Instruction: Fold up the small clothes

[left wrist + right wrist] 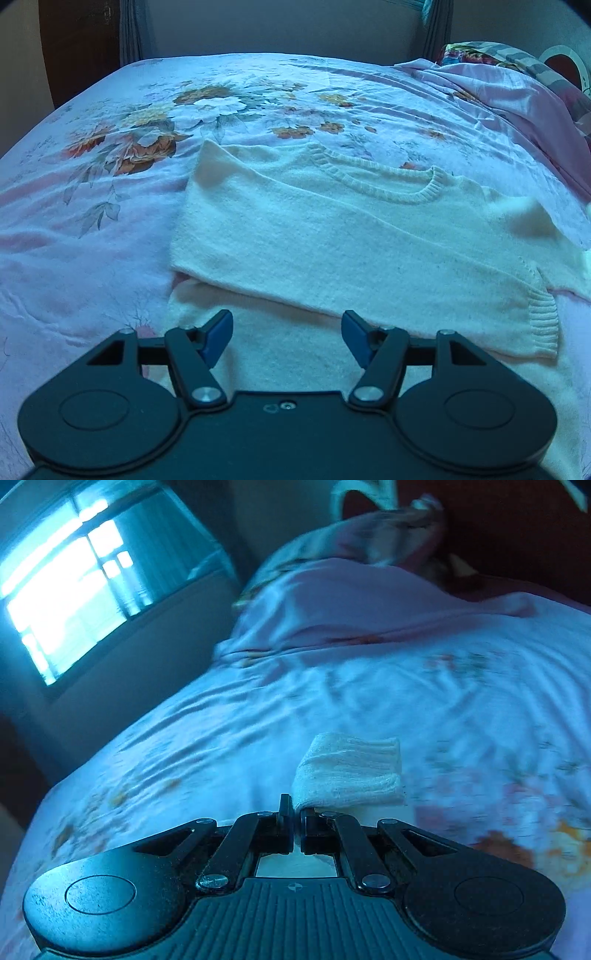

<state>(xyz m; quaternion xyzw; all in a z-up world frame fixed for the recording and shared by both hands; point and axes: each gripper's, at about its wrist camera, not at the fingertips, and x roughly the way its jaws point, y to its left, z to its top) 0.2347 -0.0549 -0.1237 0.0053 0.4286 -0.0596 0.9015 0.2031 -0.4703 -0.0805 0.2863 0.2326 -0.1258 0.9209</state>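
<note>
A small cream knit sweater [332,236] lies flat on the bed, neck hole toward the far side, one sleeve folded across its body with the ribbed cuff [543,325] at the right. My left gripper [287,338] is open and empty, hovering just above the sweater's lower part. My right gripper [297,812] is shut on a ribbed cuff of the sweater [351,771] and holds it above the bedsheet; the rest of the garment is hidden below it.
The bed is covered by a pink floral sheet [110,155]. A rumpled pink quilt and pillow [524,96] lie at the far right, also in the right wrist view [351,602]. A bright window [66,590] and wall stand beyond the bed's edge.
</note>
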